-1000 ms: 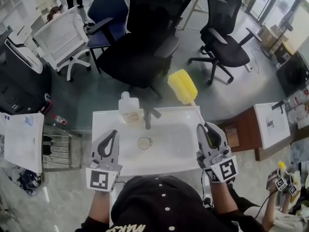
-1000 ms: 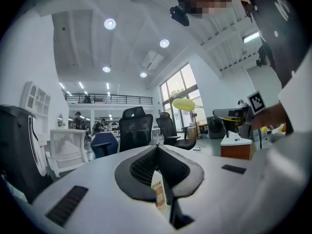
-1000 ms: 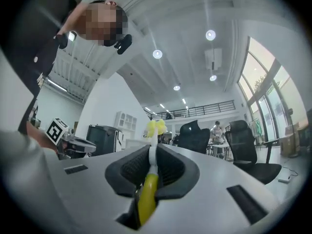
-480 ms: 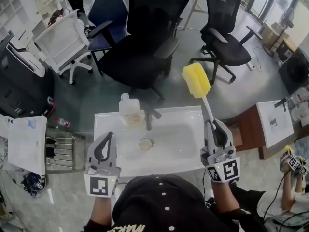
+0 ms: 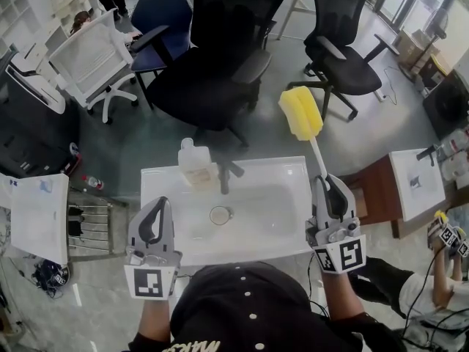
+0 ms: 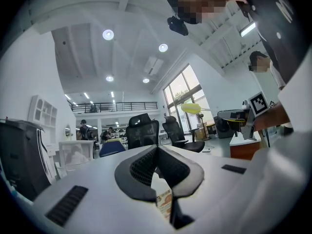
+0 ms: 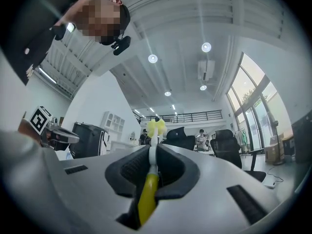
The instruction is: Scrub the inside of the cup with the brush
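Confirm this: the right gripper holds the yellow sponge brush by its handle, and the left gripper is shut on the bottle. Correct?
The left gripper is shut but empty: the left gripper view shows its jaws together with nothing between them, the bottle standing apart at the back of the sink. The right gripper does hold the yellow sponge brush by its handle.

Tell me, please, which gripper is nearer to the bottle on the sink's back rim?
Left. The left gripper is at the sink's front left, just short of the bottle; the right gripper, holding the sponge brush, is at the sink's right edge.
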Demonstrator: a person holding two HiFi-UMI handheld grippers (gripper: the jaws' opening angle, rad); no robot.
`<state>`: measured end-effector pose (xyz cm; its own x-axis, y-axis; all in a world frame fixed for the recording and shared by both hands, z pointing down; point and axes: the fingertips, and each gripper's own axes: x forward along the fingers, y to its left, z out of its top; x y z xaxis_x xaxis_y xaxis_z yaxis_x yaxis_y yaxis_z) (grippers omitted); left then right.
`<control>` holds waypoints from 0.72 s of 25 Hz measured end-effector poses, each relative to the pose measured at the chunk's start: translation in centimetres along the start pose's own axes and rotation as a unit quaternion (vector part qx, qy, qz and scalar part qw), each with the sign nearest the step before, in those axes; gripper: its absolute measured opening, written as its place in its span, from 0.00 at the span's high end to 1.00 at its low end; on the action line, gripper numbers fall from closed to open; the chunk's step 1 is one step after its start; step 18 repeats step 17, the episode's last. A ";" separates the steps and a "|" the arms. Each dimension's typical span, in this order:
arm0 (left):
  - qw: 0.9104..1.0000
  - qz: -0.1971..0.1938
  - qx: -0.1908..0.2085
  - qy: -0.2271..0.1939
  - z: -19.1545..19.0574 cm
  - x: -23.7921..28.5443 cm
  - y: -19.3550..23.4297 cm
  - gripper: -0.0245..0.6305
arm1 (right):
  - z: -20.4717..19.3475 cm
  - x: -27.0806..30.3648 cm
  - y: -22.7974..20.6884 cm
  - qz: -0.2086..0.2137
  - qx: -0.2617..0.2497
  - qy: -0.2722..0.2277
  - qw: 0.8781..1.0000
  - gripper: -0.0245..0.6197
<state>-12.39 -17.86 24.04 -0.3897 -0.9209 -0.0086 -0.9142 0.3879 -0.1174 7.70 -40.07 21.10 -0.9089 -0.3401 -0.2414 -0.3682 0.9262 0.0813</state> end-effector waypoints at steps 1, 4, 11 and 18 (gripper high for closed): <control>1.000 0.001 0.000 0.000 0.0 0.0 0.1 0.92 | 0.0 0.1 0.0 0.000 -0.001 0.000 1.000 0.89; 1.000 0.001 0.000 0.000 0.1 0.1 0.2 0.92 | 0.1 0.4 0.0 -0.002 -0.003 0.002 1.000 0.89; 1.000 0.001 0.004 -0.001 0.0 0.0 0.1 0.92 | 0.2 0.5 0.4 0.000 -0.004 0.002 1.000 0.89; 1.000 -0.003 -0.016 -0.006 0.2 0.1 0.3 0.92 | 0.5 0.7 0.7 0.004 -0.001 -0.003 1.000 0.89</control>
